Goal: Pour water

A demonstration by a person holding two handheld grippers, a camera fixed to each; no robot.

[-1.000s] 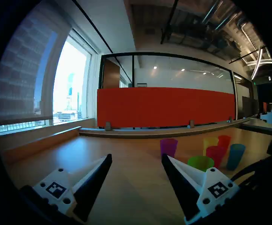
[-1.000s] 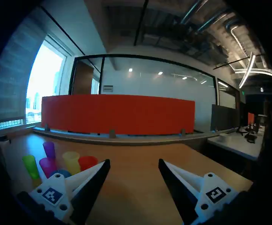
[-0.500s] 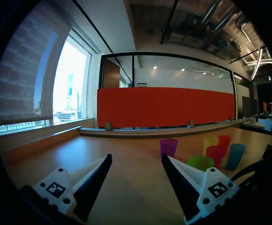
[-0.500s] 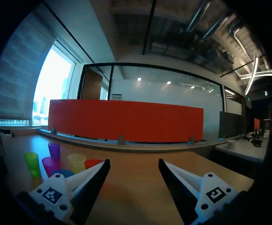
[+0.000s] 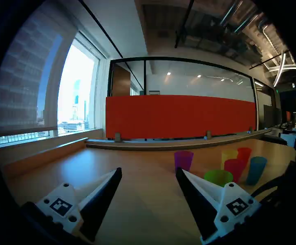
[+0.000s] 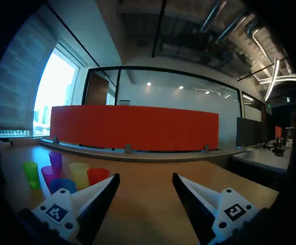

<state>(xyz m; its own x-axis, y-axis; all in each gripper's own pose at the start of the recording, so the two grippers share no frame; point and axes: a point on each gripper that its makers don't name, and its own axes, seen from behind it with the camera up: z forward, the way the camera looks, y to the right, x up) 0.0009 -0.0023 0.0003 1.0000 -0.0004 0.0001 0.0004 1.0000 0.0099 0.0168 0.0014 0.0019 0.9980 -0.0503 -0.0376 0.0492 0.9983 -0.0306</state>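
The left tongs (image 5: 148, 170) are wide open and hold nothing, low over the light brown wooden worktop (image 5: 119, 161). A bunch of cups stands at about 2 o'clock from them: a purple plastic cup (image 5: 183, 160), a yellow plastic cup (image 5: 229, 156), a red plastic cup (image 5: 244, 154), a pink plastic cup (image 5: 234, 169), a blue plastic cup (image 5: 256, 169) and a green plastic cup (image 5: 218, 177). The right tongs (image 6: 145, 176) are wide open and empty too, with the same bunch at about 10 o'clock and a long red wall panel (image 6: 135, 126) at 12 o'clock.
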